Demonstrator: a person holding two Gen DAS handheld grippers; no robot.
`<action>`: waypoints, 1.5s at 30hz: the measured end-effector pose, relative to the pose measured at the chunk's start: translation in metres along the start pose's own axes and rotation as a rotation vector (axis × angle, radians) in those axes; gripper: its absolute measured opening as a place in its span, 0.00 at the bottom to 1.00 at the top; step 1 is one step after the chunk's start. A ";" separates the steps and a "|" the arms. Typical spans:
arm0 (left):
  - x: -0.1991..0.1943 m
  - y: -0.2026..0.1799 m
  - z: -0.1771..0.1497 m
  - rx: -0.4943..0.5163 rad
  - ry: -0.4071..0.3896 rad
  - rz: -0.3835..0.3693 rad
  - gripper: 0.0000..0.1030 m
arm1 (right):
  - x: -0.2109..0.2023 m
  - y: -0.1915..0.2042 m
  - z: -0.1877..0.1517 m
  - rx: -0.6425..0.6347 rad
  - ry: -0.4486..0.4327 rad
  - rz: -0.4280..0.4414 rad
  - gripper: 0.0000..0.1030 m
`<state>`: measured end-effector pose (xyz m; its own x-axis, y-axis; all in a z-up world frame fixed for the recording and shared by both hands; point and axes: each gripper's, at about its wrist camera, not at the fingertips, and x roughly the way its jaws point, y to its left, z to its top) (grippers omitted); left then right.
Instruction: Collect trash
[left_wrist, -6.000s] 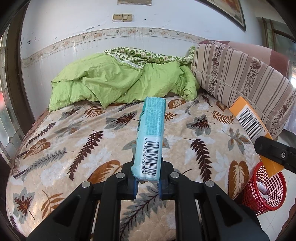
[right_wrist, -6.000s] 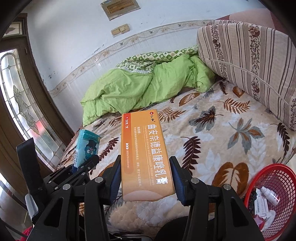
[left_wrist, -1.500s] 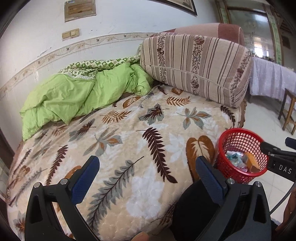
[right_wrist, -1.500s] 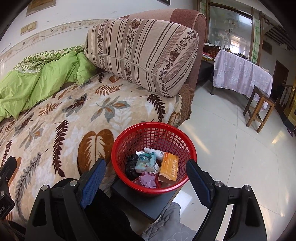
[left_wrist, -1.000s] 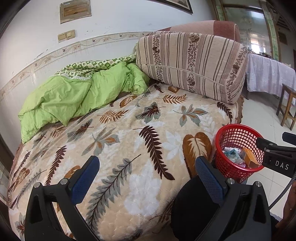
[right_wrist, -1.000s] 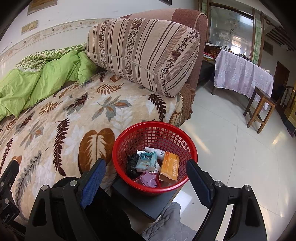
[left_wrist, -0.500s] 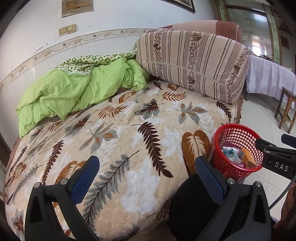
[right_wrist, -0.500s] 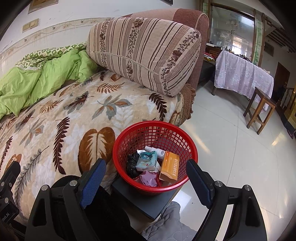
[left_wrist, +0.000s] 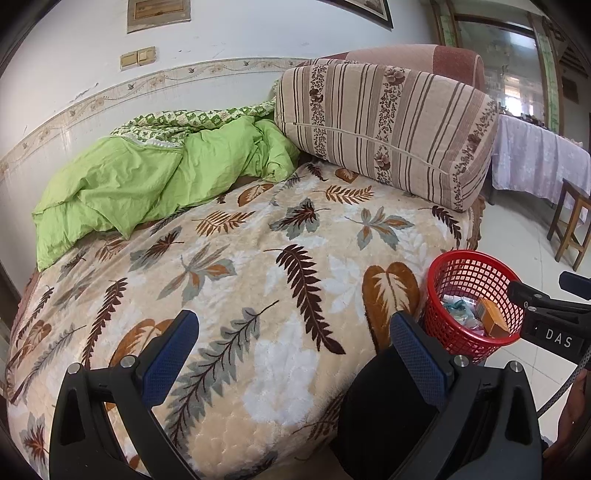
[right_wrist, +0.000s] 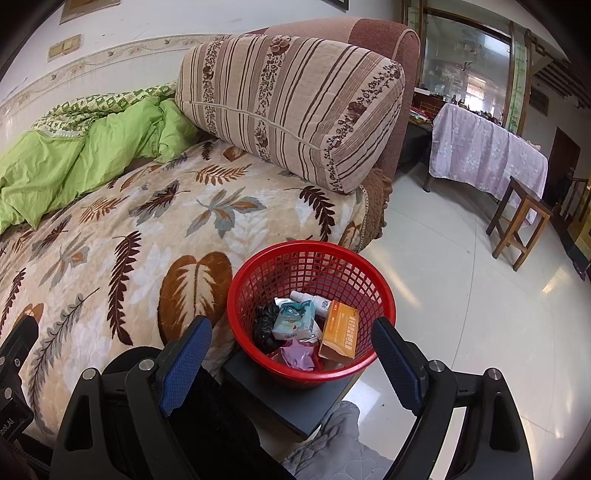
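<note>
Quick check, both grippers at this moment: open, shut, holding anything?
Left gripper: open, empty, over the leaf-print blanket.
Right gripper: open, empty, above the red basket.

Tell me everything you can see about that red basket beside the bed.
The red basket is round, of what looks like plastic lattice, wider at the rim than at the base. It stands upright on a dark block close beside the bed's leaf-patterned blanket. Inside lie an orange box, a teal packet, a small white bottle, something black and pink crumpled wrapping.
</note>
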<state>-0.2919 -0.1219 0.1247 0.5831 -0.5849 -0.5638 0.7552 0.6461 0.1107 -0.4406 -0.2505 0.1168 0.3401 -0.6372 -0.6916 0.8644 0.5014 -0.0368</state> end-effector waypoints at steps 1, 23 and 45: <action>0.000 0.001 0.000 0.002 0.001 0.000 1.00 | 0.000 0.001 0.000 -0.002 -0.001 0.001 0.87; -0.003 -0.009 0.001 0.004 -0.003 -0.006 1.00 | 0.001 0.001 0.001 -0.011 0.002 0.003 0.87; 0.006 0.063 -0.009 -0.235 0.063 0.119 1.00 | 0.026 0.074 0.037 -0.210 -0.017 0.165 0.87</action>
<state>-0.2433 -0.0801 0.1212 0.6382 -0.4715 -0.6087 0.5882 0.8087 -0.0097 -0.3542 -0.2515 0.1231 0.4776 -0.5458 -0.6885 0.7017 0.7085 -0.0748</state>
